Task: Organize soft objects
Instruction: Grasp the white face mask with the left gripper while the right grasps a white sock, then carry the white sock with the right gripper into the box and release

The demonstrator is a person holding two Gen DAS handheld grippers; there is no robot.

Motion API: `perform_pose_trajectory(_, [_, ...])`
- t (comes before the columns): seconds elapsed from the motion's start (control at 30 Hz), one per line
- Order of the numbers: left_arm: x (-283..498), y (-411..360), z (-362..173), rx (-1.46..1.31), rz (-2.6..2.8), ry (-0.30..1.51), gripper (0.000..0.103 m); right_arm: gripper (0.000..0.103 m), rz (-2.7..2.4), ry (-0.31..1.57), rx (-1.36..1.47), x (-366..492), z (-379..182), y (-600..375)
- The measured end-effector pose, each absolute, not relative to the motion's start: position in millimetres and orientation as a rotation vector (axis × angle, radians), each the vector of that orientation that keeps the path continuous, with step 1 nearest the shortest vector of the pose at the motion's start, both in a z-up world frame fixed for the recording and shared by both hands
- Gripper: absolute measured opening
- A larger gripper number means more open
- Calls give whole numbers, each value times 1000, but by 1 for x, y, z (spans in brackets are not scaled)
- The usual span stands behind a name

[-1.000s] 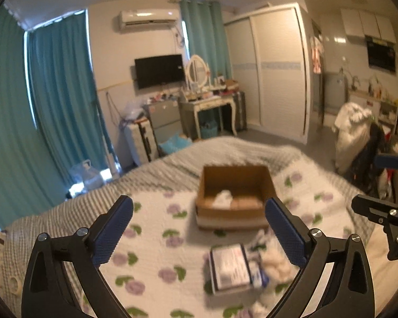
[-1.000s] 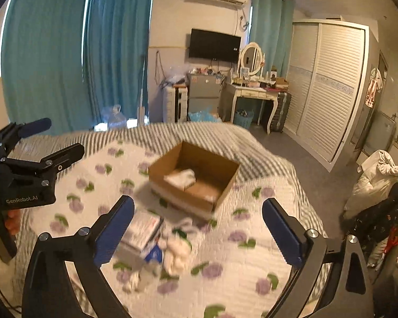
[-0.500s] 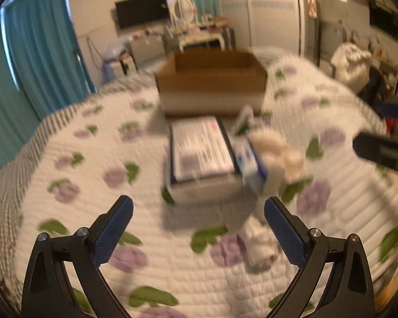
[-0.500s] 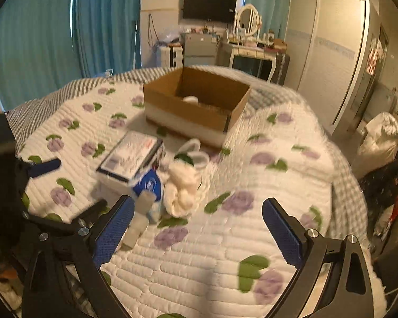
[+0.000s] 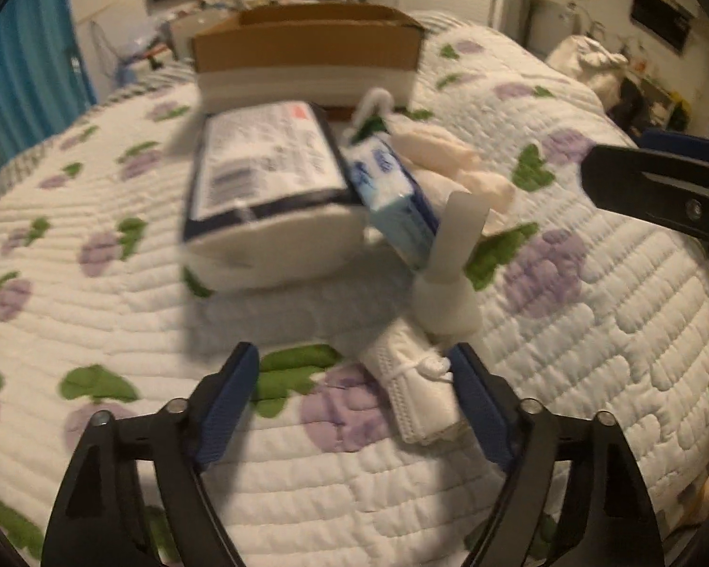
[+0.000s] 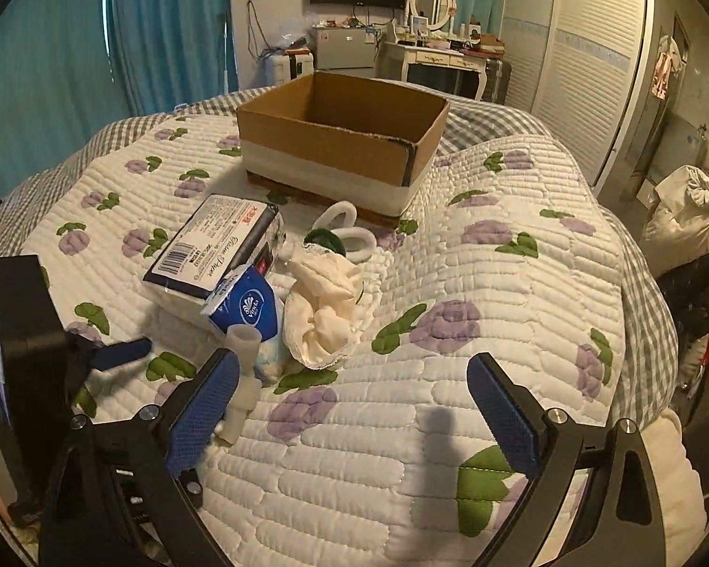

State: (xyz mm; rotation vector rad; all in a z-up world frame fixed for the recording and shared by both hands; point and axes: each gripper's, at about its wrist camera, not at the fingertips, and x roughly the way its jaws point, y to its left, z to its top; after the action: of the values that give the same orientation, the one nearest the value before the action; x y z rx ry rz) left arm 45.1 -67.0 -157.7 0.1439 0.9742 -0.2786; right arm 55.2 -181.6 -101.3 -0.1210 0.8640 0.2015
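My left gripper [image 5: 352, 401] hangs low over the flowered quilt [image 5: 118, 312], its jaws closing. A folded white face mask [image 5: 416, 397] lies between them, against the right pad, while the left pad stands clear of it. Just beyond stand a white plastic tube piece [image 5: 449, 274], a small blue tissue pack [image 5: 392, 189], a large tissue pack [image 5: 264, 179] and a crumpled white cloth [image 5: 449, 160]. My right gripper [image 6: 352, 411] is open over bare quilt, right of the tube piece [image 6: 241, 378], blue pack [image 6: 248, 307] and cloth [image 6: 326, 312]. The cardboard box [image 6: 340, 141] stands open behind the pile.
White fabric rings [image 6: 350, 231] and a green item [image 6: 326, 238] lie before the box. The bed drops off at the right, where a white bag [image 6: 685, 217] and dark clutter sit on the floor. Curtains, a dresser and a wardrobe stand behind.
Both grippers have come down close to the quilt and tilted downward. The left jaws have narrowed around the face mask. The pile now looms large in both views.
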Motion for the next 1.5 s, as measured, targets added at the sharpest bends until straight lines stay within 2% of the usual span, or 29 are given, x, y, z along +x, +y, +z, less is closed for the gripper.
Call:
perform_pose_trajectory(0.07, [46, -71, -161, 136, -317, 990, 70, 98, 201, 875, -118, 56, -104, -180])
perform_pose_trajectory(0.2, [51, -70, -167, 93, -374, 1029, 68, 98, 198, 891, -128, 55, -109, -175])
perform_pose_trajectory(0.3, [46, -70, -165, 58, -448, 1030, 41, 98, 194, 893, -131, 52, -109, -172])
perform_pose_trajectory(0.5, [34, -56, -147, 17, -446, 988, 35, 98, 189, 903, -122, 42, -110, -169])
perform_pose_trajectory(0.77, [30, -14, -115, 39, -297, 874, 35, 98, 222, 937, -142, 43, -119, -148])
perform_pose_trajectory(0.97, [52, 1, -118, 46, -237, 859, 35, 97, 221, 1002, -226, 57, -146, -118])
perform_pose_trajectory(1.07, [60, 5, -121, 41, -229, 861, 35, 88, 237, 1030, -226, 63, -154, -108])
perform_pose_trajectory(1.17, [59, 13, -122, 27, -227, 867, 35, 72, 246, 1054, -245, 68, -165, -97])
perform_pose_trajectory(1.2, [60, 15, -123, 24, -226, 869, 35, 59, 244, 1062, -258, 70, -169, -95])
perform_pose_trajectory(1.23, [60, 15, -124, 23, -226, 870, 35, 42, 235, 1072, -274, 72, -173, -93])
perform_pose_trajectory(1.27, [60, 16, -126, 21, -228, 872, 35, 34, 221, 1084, -288, 73, -177, -93])
perform_pose_trajectory(1.33, [58, 16, -126, 20, -232, 869, 35, 29, 211, 1073, -282, 71, -177, -95])
perform_pose_trajectory(1.5, [52, 15, -117, 14, -247, 848, 35, 28, 226, 1021, -245, 61, -159, -100])
